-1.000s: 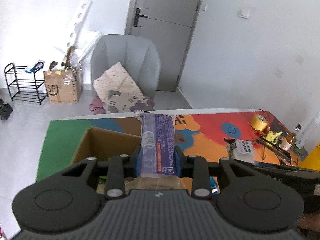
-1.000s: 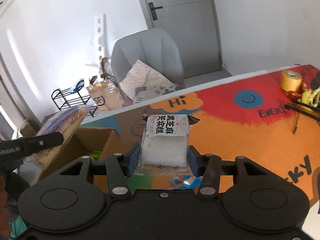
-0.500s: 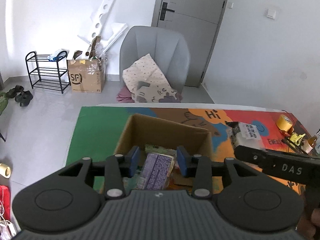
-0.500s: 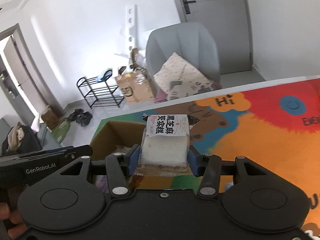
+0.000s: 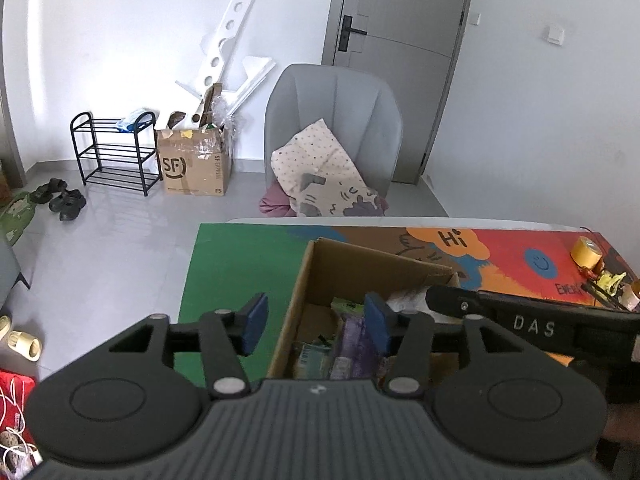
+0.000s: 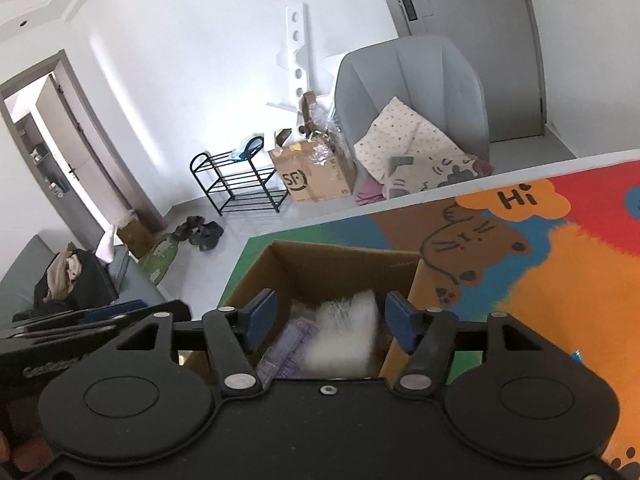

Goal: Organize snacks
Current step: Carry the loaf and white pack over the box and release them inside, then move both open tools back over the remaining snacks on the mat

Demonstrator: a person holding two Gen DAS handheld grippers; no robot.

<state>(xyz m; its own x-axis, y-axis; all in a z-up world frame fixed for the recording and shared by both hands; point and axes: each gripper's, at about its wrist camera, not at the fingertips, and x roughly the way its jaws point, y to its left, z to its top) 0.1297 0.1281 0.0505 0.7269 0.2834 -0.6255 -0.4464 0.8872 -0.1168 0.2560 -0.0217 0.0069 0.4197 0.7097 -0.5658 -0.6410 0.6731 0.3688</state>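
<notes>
My left gripper point(image 5: 316, 326) is opening, wide, with nothing pressed between its pads. My right gripper point(image 6: 330, 320) is opening too; the blurred white snack pack point(image 6: 346, 332) is between its pads but not touching them. It lies in the cardboard box point(image 6: 340, 264) beside the purple snack pack point(image 6: 286, 346). Behind is the colourful table mat point(image 6: 560, 264).

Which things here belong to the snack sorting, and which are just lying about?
Job: cardboard box, white snack pack, purple snack pack, left claw, right claw, both opening.
Lying about: tape roll, grey chair, shoe rack.
</notes>
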